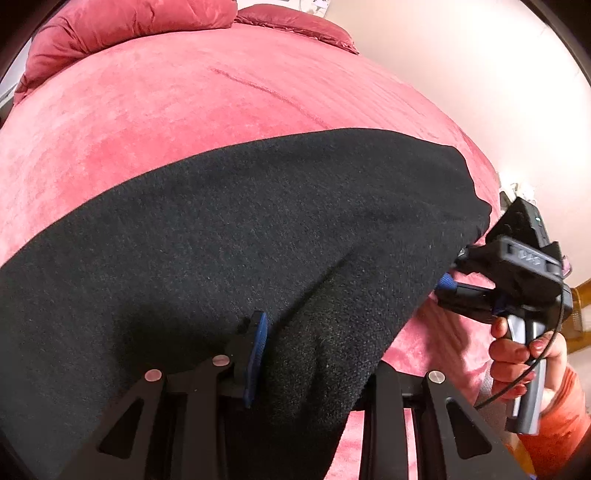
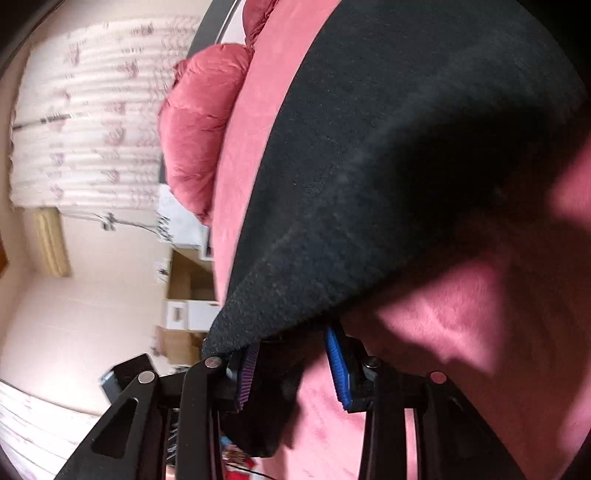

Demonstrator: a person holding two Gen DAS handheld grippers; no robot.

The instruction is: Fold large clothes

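So the black garment (image 1: 240,236), some thick fleecy thing, is spread across the pink bed (image 1: 155,110) as a wide band, its long axis running from the left claw's side over to the right claw's, with the near edge lifted off the covers. The left claw (image 1: 295,354) has a fat fold of that edge bunched between its jaws, so I'd call it pinching the cloth, though only one blue pad (image 1: 258,354) shows; the other is buried. The right claw (image 2: 291,363) sits at the far corner of that edge: cloth drapes over one pad and hangs into the gap, but the jaws look partly spread, so not clamped yet I think. Both claws are under the same edge, garment stretching away from them toward the pillows (image 1: 122,26), so the fold probably goes that way.
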